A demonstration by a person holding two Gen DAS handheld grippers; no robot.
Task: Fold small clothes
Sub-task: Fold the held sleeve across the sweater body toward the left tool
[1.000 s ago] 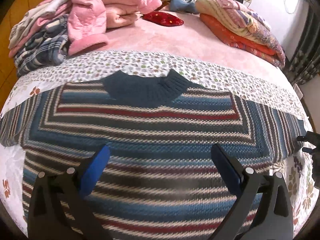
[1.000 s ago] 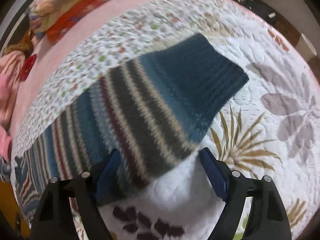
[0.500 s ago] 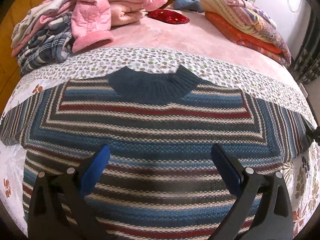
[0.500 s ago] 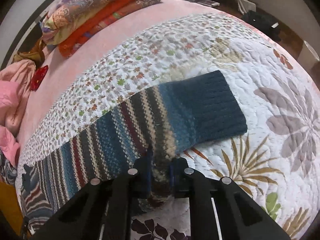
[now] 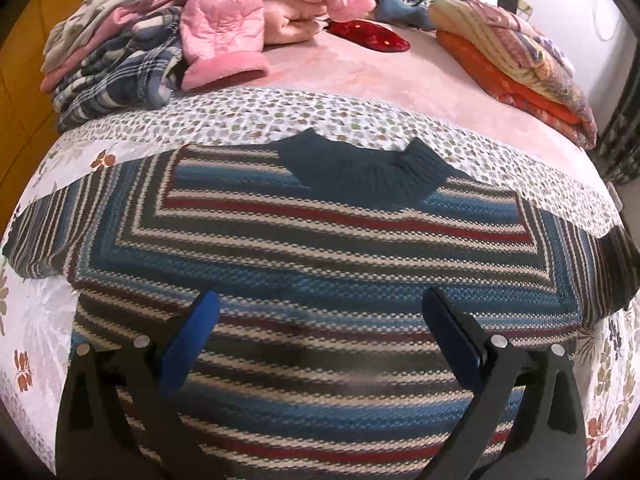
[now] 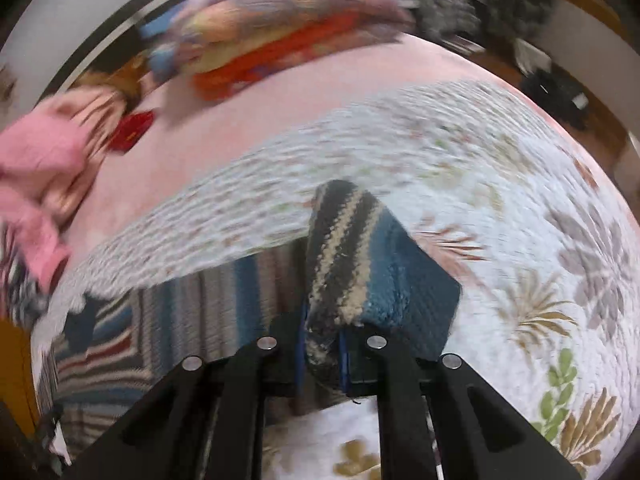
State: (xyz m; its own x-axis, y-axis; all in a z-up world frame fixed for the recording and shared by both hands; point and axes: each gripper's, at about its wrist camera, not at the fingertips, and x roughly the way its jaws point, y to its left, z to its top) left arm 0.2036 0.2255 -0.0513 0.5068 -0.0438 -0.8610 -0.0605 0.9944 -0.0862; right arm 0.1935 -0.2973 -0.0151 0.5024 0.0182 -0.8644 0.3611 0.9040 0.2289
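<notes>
While our right gripper [image 6: 322, 354] clamps the striped sweater's [image 5: 320, 248] sleeve [image 6: 352, 264], we should fold it left across the body, left gripper [image 5: 320, 324] waiting open

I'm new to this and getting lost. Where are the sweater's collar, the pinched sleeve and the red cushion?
sweater's collar [image 5: 360, 168]: left wrist view, on the dark blue ribbing.
pinched sleeve [image 6: 340, 256]: right wrist view, on the raised striped fold.
red cushion [image 5: 370, 36]: left wrist view, on its top face.
</notes>
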